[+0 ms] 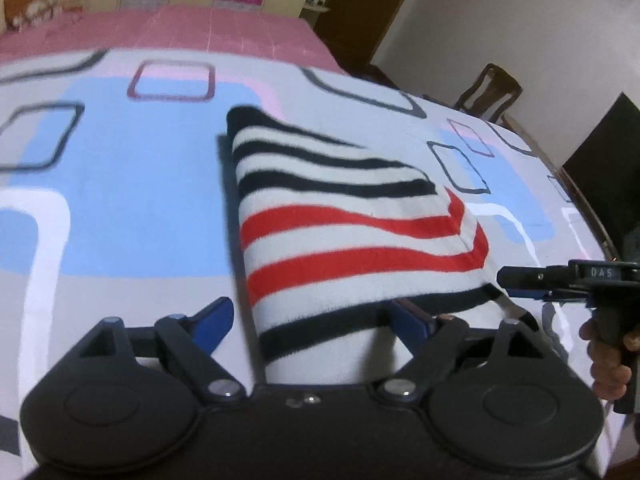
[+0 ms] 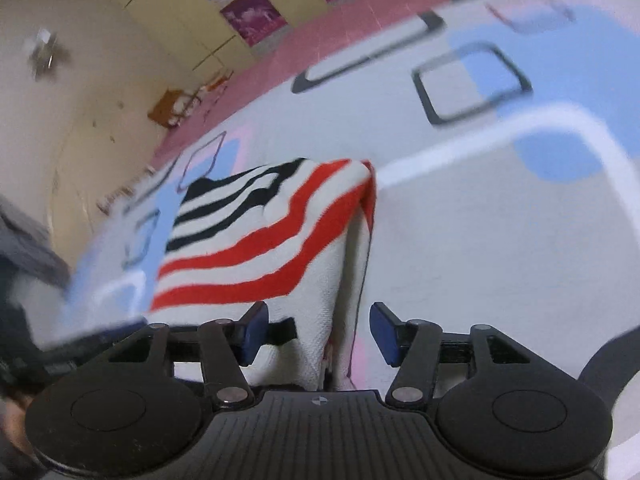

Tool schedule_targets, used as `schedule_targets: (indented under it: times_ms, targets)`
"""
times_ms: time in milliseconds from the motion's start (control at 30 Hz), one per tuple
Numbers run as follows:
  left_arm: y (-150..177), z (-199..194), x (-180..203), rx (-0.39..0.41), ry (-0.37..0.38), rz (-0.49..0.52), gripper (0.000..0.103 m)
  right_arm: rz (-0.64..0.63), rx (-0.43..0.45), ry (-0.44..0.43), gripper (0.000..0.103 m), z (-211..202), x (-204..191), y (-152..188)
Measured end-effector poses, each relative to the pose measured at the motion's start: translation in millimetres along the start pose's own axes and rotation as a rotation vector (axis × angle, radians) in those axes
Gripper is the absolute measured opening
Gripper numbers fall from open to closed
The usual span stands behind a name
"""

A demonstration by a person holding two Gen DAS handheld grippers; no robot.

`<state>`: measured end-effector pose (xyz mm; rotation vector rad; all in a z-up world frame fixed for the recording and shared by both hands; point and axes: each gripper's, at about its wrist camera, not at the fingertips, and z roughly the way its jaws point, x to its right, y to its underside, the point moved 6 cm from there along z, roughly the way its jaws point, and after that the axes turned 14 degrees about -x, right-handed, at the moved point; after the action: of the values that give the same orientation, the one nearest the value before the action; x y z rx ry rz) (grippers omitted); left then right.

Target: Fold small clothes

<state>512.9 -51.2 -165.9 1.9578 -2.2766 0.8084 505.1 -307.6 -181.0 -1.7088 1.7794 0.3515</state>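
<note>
A folded striped garment [image 1: 352, 220], white with black and red bands, lies on the patterned bed sheet [image 1: 132, 184]. Both the left gripper [image 1: 312, 316] and right gripper [image 2: 316, 332] have fingers apart, clamping nothing.

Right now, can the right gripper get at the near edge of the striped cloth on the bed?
Probably yes. The right gripper is open with the striped cloth already lying between its fingers, and nothing blocks it. The left gripper is also open at the cloth's other end.

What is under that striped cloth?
The striped cloth lies folded on a patterned bedsheet, which shows all around it. Whatever sits inside the folds or directly beneath is covered.
</note>
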Motion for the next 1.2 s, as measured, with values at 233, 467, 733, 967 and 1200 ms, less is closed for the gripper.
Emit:
schedule_targets:
  times_ms: [233, 467, 733, 967, 1200]
  targets:
    - [-3, 14, -2, -0.034, 0.067, -0.055, 0.084, 0.082, -0.099, -0.14, 0.059, 18, 22, -11]
    - [-6, 19, 2, -0.038, 0.051, -0.058, 0.083, 0.008, -0.123, -0.152, 0.071, 24, 14, -17]
    - [-7, 22, -2, -0.047, 0.077, -0.069, 0.081, 0.0, -0.13, -0.155, 0.071, 24, 17, -16]
    - [-18, 32, -2, -0.063, 0.096, -0.076, 0.076, -0.106, -0.128, -0.083, 0.054, 45, -10, -25]
    - [-19, 16, 45, -0.029, -0.17, 0.13, 0.054, -0.241, -0.045, 0.053, 0.037, 39, -36, -11]
